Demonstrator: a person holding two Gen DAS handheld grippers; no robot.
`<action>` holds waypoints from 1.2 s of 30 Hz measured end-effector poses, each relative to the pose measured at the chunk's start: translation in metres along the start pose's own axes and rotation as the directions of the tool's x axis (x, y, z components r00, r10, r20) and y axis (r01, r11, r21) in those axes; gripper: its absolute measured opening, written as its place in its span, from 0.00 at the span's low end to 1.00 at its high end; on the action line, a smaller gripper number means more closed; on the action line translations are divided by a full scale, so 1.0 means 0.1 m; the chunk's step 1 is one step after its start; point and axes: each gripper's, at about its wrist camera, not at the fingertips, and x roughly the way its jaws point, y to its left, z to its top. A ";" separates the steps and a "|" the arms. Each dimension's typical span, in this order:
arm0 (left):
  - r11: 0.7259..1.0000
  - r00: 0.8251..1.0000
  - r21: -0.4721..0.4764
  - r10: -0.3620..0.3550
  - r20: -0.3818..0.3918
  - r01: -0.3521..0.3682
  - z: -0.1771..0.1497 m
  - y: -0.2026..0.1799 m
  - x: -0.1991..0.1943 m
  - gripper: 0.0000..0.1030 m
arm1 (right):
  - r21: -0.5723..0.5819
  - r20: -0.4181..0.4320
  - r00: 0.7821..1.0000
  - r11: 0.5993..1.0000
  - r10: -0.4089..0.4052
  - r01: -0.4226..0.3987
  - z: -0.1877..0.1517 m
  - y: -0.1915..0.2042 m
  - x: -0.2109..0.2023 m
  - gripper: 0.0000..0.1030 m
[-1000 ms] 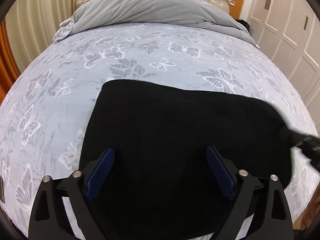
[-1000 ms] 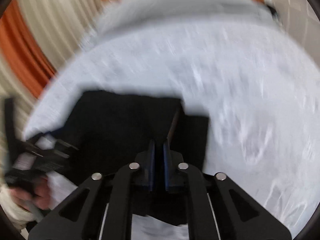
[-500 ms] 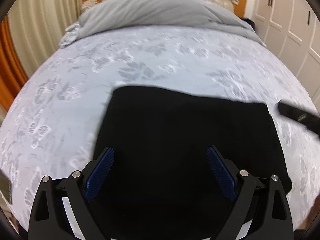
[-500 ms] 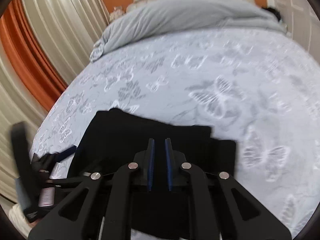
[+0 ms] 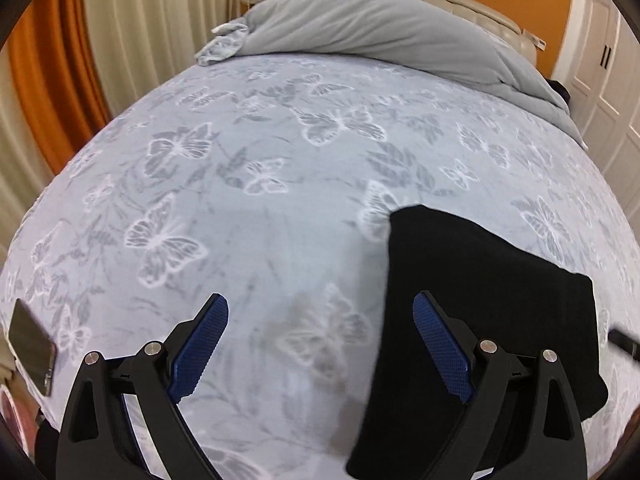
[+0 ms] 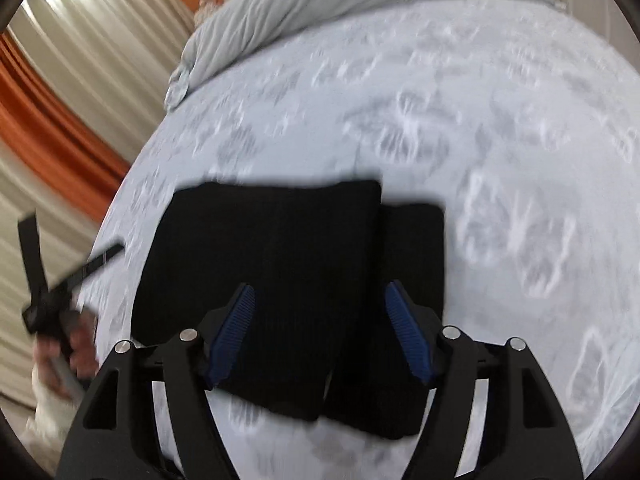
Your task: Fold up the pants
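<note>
- Lying folded on the bedspread (image 5: 256,240): black pants (image 6: 280,264), one layer offset at right.
- My right gripper (image 6: 320,332) hovers above them, wide open, empty.
- My left gripper (image 5: 320,344) open, empty, beside them.
- Best: square that offset edge, press flat.

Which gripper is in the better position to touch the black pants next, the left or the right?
Right. The right gripper hangs open directly over the folded black pants. The left gripper is open too, but mostly over bare bedspread, with the pants off to its right.
</note>
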 end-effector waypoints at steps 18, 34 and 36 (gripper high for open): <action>0.993 0.993 0.017 -0.115 -0.028 0.115 -0.07 -0.37 -0.04 0.89 | -0.166 0.165 0.986 0.985 -0.030 0.057 -0.12 0.39 -0.45 0.16; 0.985 0.999 0.168 -0.037 -0.016 0.039 -0.25 -0.89 0.07 0.89 | -0.136 0.054 0.992 0.984 -0.110 0.116 0.11 0.18 0.09 0.36; 0.987 1.000 0.162 -0.003 0.012 0.001 -0.19 -0.80 0.03 0.89 | -0.069 0.012 0.987 0.985 -0.159 0.159 0.12 -0.04 0.33 0.29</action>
